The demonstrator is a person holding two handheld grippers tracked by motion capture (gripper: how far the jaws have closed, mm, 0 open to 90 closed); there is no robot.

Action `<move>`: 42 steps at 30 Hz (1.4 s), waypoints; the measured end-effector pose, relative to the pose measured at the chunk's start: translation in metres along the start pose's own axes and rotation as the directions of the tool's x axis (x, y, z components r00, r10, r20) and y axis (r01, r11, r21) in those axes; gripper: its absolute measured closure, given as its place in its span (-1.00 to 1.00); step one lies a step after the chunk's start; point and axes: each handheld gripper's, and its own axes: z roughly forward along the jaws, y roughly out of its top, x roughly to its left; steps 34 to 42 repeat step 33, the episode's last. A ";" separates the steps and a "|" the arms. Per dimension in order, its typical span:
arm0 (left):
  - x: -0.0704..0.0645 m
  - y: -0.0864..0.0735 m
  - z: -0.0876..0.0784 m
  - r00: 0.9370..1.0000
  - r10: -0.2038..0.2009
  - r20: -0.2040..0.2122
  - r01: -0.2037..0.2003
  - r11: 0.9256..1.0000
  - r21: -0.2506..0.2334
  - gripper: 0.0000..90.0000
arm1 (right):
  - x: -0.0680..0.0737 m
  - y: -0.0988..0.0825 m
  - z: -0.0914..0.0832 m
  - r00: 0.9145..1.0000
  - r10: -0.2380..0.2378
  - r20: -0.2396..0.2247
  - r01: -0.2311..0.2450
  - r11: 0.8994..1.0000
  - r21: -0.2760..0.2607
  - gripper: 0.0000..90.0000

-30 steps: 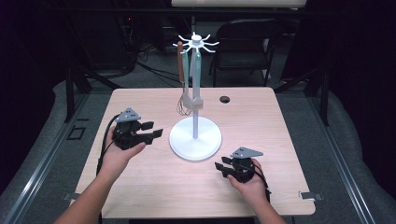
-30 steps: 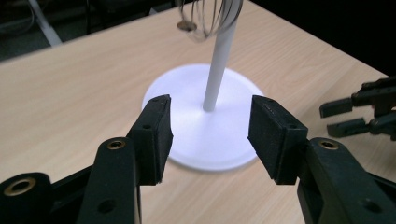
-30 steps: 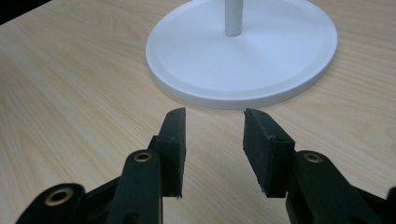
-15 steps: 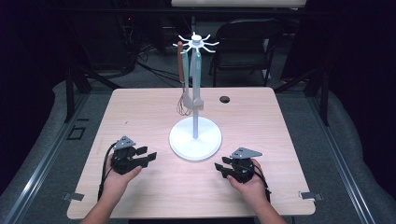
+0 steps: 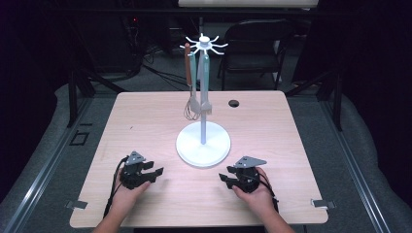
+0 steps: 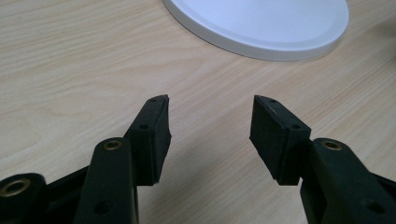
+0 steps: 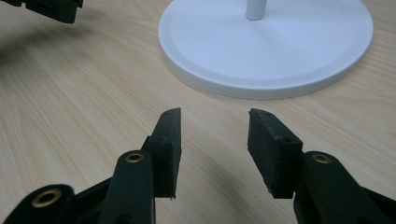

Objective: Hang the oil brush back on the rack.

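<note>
My left tool (image 5: 145, 173) has come down from beside the stand to the bench (image 5: 145, 121), its jaws apart over bare wood. My right tool (image 5: 232, 178) rests low too, jaws just opening wider, nothing between them. Looks like I'm settling both, with no grab underway. The white stand (image 5: 203, 143) sits just ahead, between the tools, its utensils (image 5: 197, 104) hanging well above them. The bench is pale wood; beyond it, a dark room and a chair (image 5: 252, 43).

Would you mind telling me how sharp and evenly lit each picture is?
High view: bright table, surroundings nearly black, slightly soft. Left gripper view: sharp pads, soft shadow beneath. Right gripper view: white stand base crisp, left claw blurred at the top edge.
</note>
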 end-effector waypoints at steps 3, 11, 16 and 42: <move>0.000 0.000 0.002 1.000 -0.001 0.003 0.001 1.000 -0.002 0.05 | 0.001 -0.001 0.002 1.000 -0.008 -0.003 0.008 1.000 0.011 0.21; 0.000 -0.001 0.008 1.000 0.006 0.009 -0.006 1.000 0.019 0.04 | 0.006 -0.003 0.007 1.000 -0.020 -0.003 0.020 0.999 0.031 0.18; 0.001 -0.001 0.007 1.000 0.020 -0.001 -0.020 1.000 0.014 0.03 | 0.009 -0.004 0.009 1.000 -0.031 -0.005 0.031 0.999 0.032 0.19; 0.005 0.000 0.008 1.000 -0.010 0.005 0.010 1.000 0.016 -0.04 | 0.007 -0.004 0.008 0.999 -0.035 0.008 0.034 0.999 0.040 0.15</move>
